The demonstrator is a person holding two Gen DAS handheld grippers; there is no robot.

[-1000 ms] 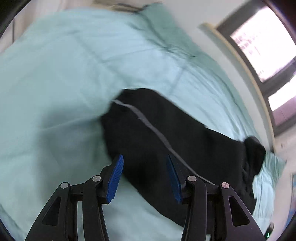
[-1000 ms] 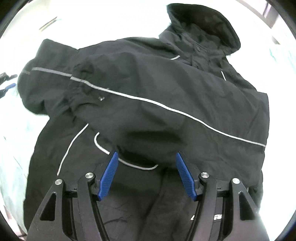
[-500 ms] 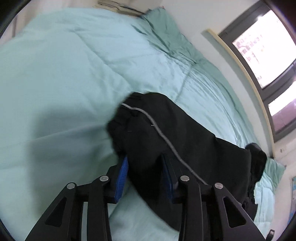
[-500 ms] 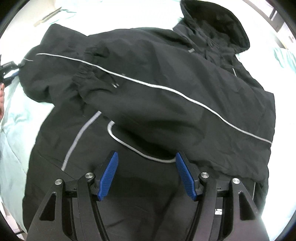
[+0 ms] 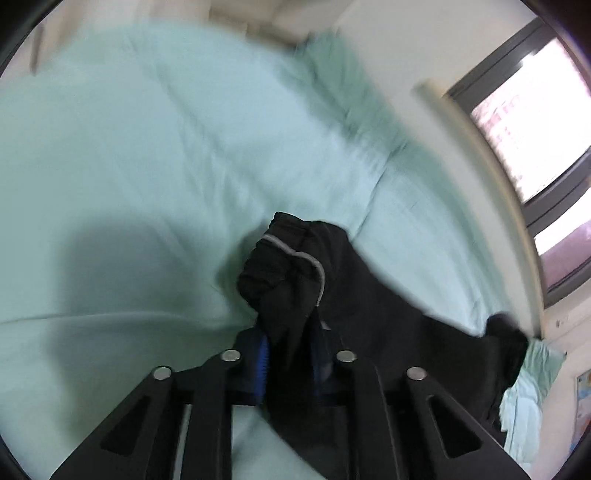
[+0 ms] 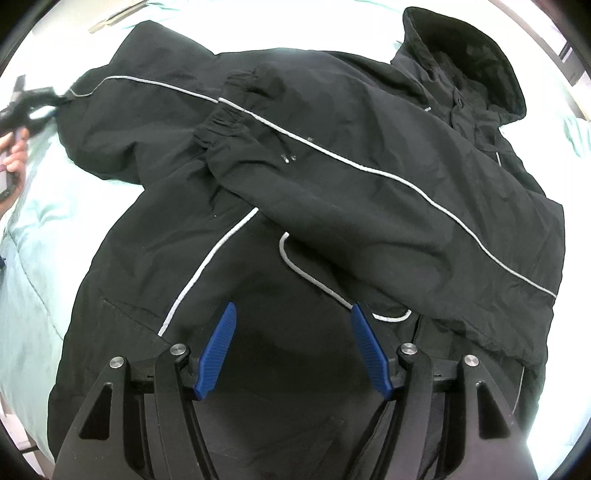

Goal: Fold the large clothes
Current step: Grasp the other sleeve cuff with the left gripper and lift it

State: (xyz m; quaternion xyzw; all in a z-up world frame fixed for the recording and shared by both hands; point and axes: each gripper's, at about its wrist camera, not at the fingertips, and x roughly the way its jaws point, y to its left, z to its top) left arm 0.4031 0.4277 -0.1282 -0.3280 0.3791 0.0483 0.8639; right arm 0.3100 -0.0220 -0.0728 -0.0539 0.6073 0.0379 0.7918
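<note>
A large black hooded jacket (image 6: 332,206) with thin grey piping lies spread on a pale green bed cover (image 6: 40,229). Its right sleeve (image 6: 369,192) is folded across the chest. In the left wrist view my left gripper (image 5: 290,354) is shut on the cuff end of the jacket's left sleeve (image 5: 284,273), which bunches up between the blue pads. That gripper also shows at the far left of the right wrist view (image 6: 33,99), on the sleeve end. My right gripper (image 6: 291,347) is open and empty, hovering over the jacket's lower front.
The green bed cover (image 5: 147,166) stretches far beyond the sleeve. A wall with a dark-framed window (image 5: 535,122) runs along the right. The jacket's hood (image 6: 465,62) lies at the far end. A flat pale object (image 6: 114,18) lies past the jacket.
My left gripper went from open above the sleeve to shut on its cuff end, and the sleeve end now bunches upward. My right gripper stayed open while its view drew back over the jacket.
</note>
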